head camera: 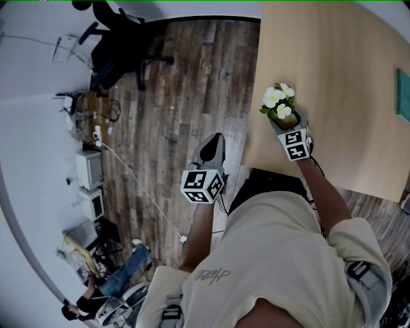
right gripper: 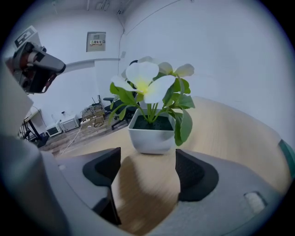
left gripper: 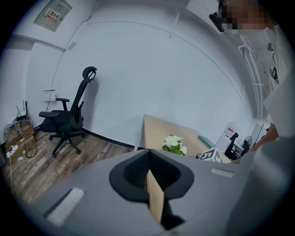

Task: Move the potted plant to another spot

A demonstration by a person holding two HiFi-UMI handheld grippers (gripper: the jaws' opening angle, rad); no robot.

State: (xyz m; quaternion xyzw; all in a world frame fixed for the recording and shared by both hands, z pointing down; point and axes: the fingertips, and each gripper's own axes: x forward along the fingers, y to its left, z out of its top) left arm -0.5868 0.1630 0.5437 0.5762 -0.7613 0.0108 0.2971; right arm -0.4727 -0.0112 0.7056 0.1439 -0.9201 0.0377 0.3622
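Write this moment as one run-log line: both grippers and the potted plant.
right gripper: open, empty | potted plant: upright on table, ahead of right jaws, untouched | left gripper: shut, empty, over floor

In the head view the right tongs (head camera: 287,129) cover part of the pot (head camera: 287,118), and the bench (head camera: 333,77) runs off the right edge; the wall notice (left gripper: 57,13) is unreadably small.

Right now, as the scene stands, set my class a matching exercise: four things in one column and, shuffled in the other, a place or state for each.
Things:
1 plant
2 left claw
3 right claw
4 chair

Places or states:
A open, nothing between the jaws
B on the floor
C on the table
D shut

Pairs: 1-C, 2-D, 3-A, 4-B
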